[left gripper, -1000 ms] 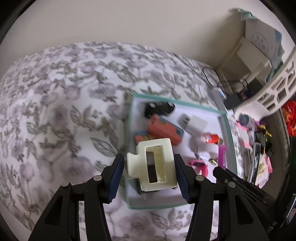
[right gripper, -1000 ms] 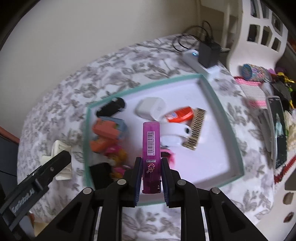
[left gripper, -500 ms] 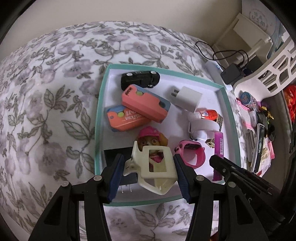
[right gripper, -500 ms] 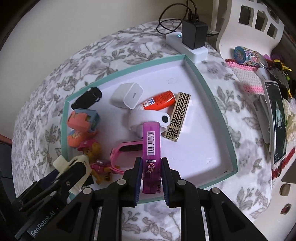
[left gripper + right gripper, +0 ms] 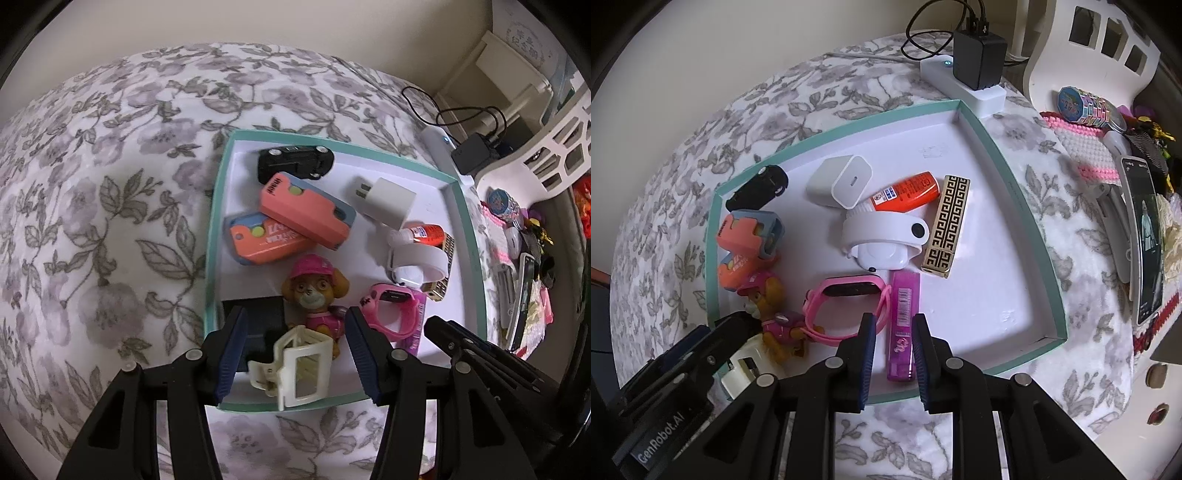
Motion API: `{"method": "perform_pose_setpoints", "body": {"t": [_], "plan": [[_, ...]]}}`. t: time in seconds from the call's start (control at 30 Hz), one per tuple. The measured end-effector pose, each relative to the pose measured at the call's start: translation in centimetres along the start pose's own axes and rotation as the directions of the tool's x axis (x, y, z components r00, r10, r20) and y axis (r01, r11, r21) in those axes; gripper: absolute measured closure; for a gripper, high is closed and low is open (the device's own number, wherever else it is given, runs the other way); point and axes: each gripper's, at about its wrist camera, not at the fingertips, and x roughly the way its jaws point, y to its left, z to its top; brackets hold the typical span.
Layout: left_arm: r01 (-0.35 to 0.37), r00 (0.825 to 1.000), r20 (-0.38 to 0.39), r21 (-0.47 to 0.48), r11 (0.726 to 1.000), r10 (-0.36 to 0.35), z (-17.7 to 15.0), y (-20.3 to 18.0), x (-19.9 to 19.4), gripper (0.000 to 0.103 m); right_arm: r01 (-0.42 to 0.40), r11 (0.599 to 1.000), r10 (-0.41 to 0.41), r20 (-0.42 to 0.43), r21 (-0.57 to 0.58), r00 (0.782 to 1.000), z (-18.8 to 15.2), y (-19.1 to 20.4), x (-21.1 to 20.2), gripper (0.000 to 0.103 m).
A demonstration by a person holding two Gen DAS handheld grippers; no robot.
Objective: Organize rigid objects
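Both grippers are let go now. The left gripper [image 5: 295, 354] is spread wide around the cream hair claw clip [image 5: 295, 365], which sits inside the teal-rimmed tray [image 5: 1012, 173] at its near edge — touching neither pad. The right gripper [image 5: 893, 356] is open around the purple lighter [image 5: 903, 325], lying flat by the near rim. The tray's far-right corner is bare white floor — roomy.

cream hair clip [image 5: 295, 363] | in tray [image 5: 212, 236] | purple lighter [image 5: 902, 325] flat in tray

Floral bedspread [image 5: 110, 221] carries teal-rimmed tray [image 5: 1015, 177], white power strip [image 5: 964, 86], phone [image 5: 1145, 236].
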Motion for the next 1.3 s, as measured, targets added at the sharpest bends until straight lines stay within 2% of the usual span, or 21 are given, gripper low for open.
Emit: {"method": "perform_pose_setpoints", "body": {"t": [0.17,0.23,0.3,0.4,0.47,0.6,0.83,0.9,0.97,1.3], "plan": [[-0.027,1.0,0.001,-0.032,0.999,0.027,0.1,1.3,-0.1,0.046,-0.017,1.0,0.017,0.014,-0.003,1.0,0.0,0.3,-0.1,0.077],[-0.039,0.999,0.001,-0.048,0.998,0.039,0.2,2.0,-0.2,0.043,-0.024,1.0,0.024,0.021,-0.002,0.999,0.0,0.4,-0.1,0.068],[-0.054,0.999,0.001,-0.062,0.997,0.054,0.2,2.6,-0.2,0.037,-0.029,1.0,0.029,0.025,0.002,0.999,0.0,0.5,-0.1,0.051],[-0.08,0.997,0.0,-0.091,0.993,0.08,0.2,3.8,-0.2,0.029,-0.035,0.999,0.035,0.029,0.001,0.999,-0.1,0.6,-0.1,0.04],[-0.09,0.996,-0.002,-0.109,0.99,0.09,0.0,4.6,-0.2,0.027,-0.036,0.999,0.036,0.034,0.0,0.999,-0.2,0.7,-0.1,0.034],[-0.122,0.992,-0.003,-0.133,0.984,0.123,-0.3,6.0,-0.4,0.018,-0.043,0.999,0.043,0.04,-0.006,0.998,-0.3,0.9,-0.2,0.025],[-0.145,0.988,0.037,-0.157,0.977,0.153,-0.9,7.3,-1.7,0.017,-0.062,0.998,0.063,0.059,-0.026,0.996,-0.7,1.6,-0.4,0.017],[-0.148,0.986,0.047,-0.161,0.976,0.157,-1.1,7.5,-2.1,0.017,-0.065,0.997,0.067,0.067,-0.035,0.995,-0.8,1.8,-0.5,0.007],[-0.152,0.985,0.058,-0.169,0.974,0.164,-1.3,7.7,-2.5,0.017,-0.065,0.997,0.068,0.079,-0.047,0.995,-0.9,2.1,-0.7,0.001],[-0.157,0.978,0.115,-0.158,0.975,0.176,-2.0,8.1,-4.2,0.017,-0.06,0.993,0.073,0.135,-0.099,0.988,-1.5,3.3,-2.1,0.0]]}}
